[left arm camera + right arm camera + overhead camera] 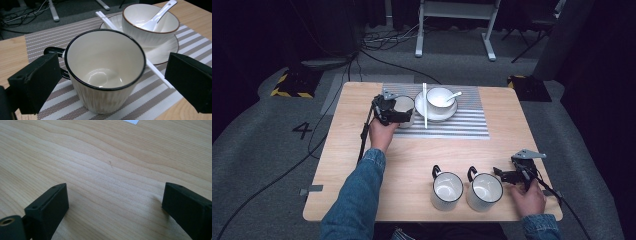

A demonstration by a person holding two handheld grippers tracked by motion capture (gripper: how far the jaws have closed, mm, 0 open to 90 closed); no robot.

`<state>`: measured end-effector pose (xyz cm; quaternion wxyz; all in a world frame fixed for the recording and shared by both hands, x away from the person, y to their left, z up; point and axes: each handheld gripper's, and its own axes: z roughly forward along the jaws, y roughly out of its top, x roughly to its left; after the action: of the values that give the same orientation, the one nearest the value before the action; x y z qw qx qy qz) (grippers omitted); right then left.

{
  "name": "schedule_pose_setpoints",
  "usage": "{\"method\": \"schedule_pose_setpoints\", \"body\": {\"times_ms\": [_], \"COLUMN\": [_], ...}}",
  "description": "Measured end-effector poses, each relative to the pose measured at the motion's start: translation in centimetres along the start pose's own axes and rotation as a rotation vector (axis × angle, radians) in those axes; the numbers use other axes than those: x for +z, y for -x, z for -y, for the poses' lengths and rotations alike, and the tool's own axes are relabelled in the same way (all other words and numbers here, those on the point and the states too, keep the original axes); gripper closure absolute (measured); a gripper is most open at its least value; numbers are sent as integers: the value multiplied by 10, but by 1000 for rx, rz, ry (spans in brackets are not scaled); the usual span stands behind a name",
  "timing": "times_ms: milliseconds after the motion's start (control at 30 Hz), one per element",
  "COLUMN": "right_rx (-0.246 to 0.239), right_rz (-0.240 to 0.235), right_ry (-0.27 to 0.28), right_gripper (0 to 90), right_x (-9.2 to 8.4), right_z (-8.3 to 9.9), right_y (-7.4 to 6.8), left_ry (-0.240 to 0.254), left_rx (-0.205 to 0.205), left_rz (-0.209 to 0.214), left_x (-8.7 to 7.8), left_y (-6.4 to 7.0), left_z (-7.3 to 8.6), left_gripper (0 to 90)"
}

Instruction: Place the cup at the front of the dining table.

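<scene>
A white cup with a black rim stands empty and upright on a striped placemat. My left gripper is open around it, one jaw by the black handle and the other clear of the far wall. In the high view the cup and left gripper sit at the mat's left end. Beside the cup are white chopsticks and a bowl holding a spoon on a saucer. My right gripper is open over bare wood, just right of a mug.
Two empty white mugs stand side by side near the front edge of the wooden table. A desk frame and cables lie on the floor beyond the table.
</scene>
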<state>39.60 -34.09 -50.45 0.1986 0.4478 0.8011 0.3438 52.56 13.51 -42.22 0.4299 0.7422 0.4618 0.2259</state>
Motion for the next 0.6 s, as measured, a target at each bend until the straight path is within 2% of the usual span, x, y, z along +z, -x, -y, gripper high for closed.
{"method": "schedule_pose_setpoints", "body": {"times_ms": [133, 267, 333, 367, 467, 533, 600], "right_rx": [0, 0, -1, 0, 0, 0, 0], "right_rz": [0, -2, -2, 0, -1, 0, -1], "right_ry": [0, -2, -2, 0, -1, 0, -1], "right_gripper": [69, 69, 69, 69, 69, 69, 69], "right_x": [0, 0, 0, 0, 0, 0, 0], "right_z": [0, 0, 0, 0, 0, 0, 0], "right_y": [0, 0, 0, 0, 0, 0, 0], "left_ry": [26, 33, 26, 27, 50, 82, 85], "left_rx": [4, 50, 51, 36, 56, 43, 54], "left_rz": [26, 19, 38, 50, 71, 107, 114], "left_x": [-15, -27, -35, -38, -52, -61, -71], "left_y": [7, 10, 13, 15, 19, 21, 24], "left_z": [0, -2, -3, -3, -2, -1, -1], "left_gripper": [19, 28, 28, 28, 28, 26, 25]}}
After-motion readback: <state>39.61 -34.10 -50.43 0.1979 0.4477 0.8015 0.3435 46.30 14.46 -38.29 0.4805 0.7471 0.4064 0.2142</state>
